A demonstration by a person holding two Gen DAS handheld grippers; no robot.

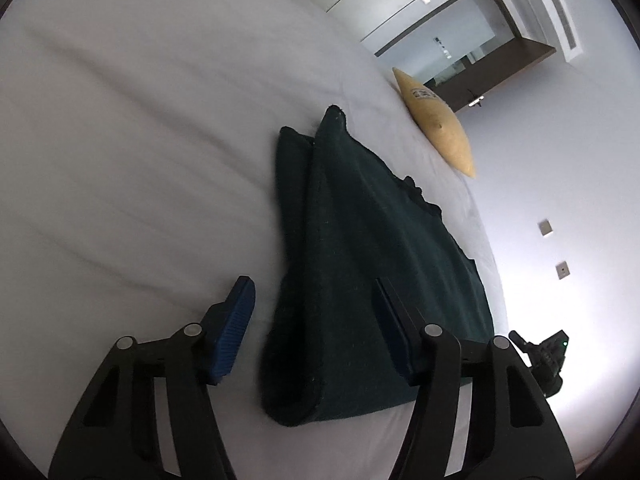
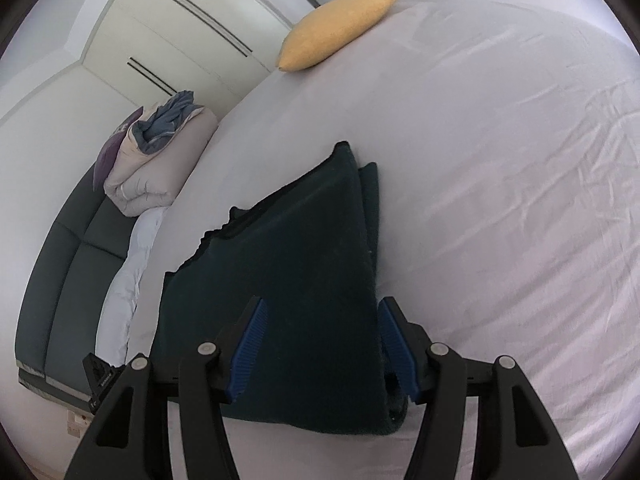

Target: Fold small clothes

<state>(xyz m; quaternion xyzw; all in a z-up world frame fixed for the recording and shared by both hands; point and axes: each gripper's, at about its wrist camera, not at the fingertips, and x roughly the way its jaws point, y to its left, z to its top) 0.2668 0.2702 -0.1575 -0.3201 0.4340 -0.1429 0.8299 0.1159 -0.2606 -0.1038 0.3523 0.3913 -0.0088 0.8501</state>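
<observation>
A dark green garment (image 1: 360, 280) is seen lying on the pale grey bed sheet (image 1: 140, 140), near the front part of the bed, already folded at least once, so the folding is judged to be well advanced and possibly at its last fold or at the final smoothing. The left gripper (image 1: 316, 320) is held with its jaws spread apart over the near folded edge of the garment, and nothing is grasped between them; whether the pads touch the cloth cannot be told. The right gripper (image 2: 320, 348) is likewise released, its jaws standing open on both sides of the near edge, with no cloth pinched. For the next move, it is judged that one near corner must be taken by each gripper, through all layers together, and carried toward the far end so that the edges meet evenly. The garment appears thick and soft, like fleece or knitted cloth, with a matte surface; a stitched hem is visible along one long edge, and the opposite edge looks wavy and uneven. Its shape is roughly a long trapezoid with a pointed far corner. The sheet is smooth cotton-like fabric with light creases. A yellow cushion (image 2: 340, 28) is placed at the far edge of the bed, and a rolled duvet (image 2: 160, 160) is seen well apart from the garment.
</observation>
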